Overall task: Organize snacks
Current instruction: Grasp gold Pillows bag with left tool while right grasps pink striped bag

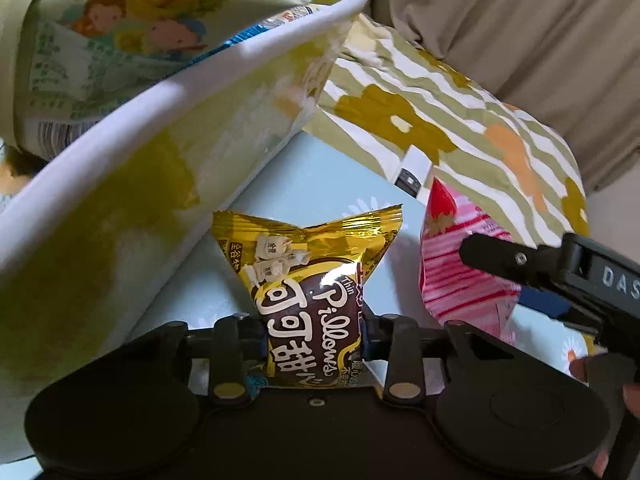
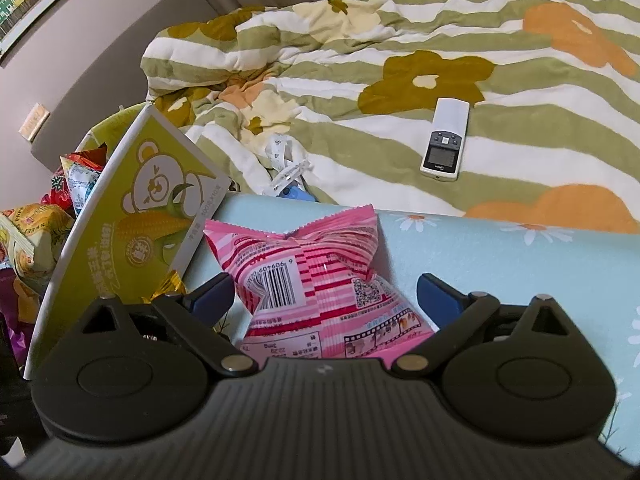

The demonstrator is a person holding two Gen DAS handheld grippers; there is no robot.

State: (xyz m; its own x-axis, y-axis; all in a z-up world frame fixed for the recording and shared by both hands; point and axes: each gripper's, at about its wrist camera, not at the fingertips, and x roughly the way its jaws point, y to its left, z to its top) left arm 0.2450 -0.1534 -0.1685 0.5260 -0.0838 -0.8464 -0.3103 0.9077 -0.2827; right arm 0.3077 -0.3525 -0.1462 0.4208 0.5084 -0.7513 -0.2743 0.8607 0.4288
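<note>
Pickup step: left gripper point(image 1: 314, 336) pinching gold snack packet point(image 1: 308, 276); right gripper point(image 2: 325, 292) spread around pink snack packet point(image 2: 320, 280), unpinched. Next, probably: close right, lift both toward box point(image 2: 132, 216).

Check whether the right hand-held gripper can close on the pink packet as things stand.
Probably yes: the pink packet already sits between the open fingers of the right hand-held gripper, with nothing between pads and wrapper.
</note>
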